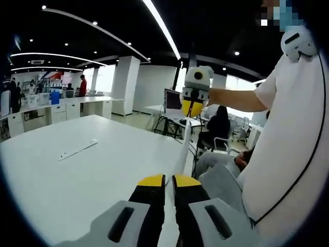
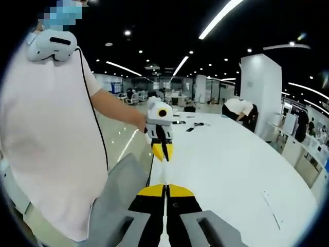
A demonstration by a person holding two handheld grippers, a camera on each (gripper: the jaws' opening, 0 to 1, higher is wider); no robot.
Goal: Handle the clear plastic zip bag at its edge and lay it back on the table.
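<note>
- In the left gripper view, my left tongs (image 1: 168, 180) rose from the bottom with their yellow tips drawn close, pinching the near edge of the clear plastic zip bag (image 1: 183, 149).
- The bag ran edge-on from those tips up to the right tongs (image 1: 192, 109), which came in ahead of them and gripped its far edge; it was held taut between the two, above the tabletop's (image 1: 77, 170) edge.
- In the right gripper view, the right tongs (image 2: 165, 189) were likewise clenched on the bag (image 2: 156, 167), a thin pale strip leading to the left tongs (image 2: 163, 152) ahead.
- The left gripper view alone gave me a long pale strip (image 1: 77, 149) lying flat on the tabletop, well off to the left of the tongs, and a seated person in black (image 1: 218, 126) beyond the right tongs.
- The right gripper view alone gave me a person bent over (image 2: 240, 110) the far end of the tabletop (image 2: 236, 159), small dark items (image 2: 194, 126) near them, and a white pillar (image 2: 259, 87).
- Both views showed the person in a white shirt (image 1: 288, 134) holding the tongs, beside the tabletop's edge.
- The tabletop was white and glossy; the room was an open office with a dark ceiling and long light strips (image 1: 160, 27).
</note>
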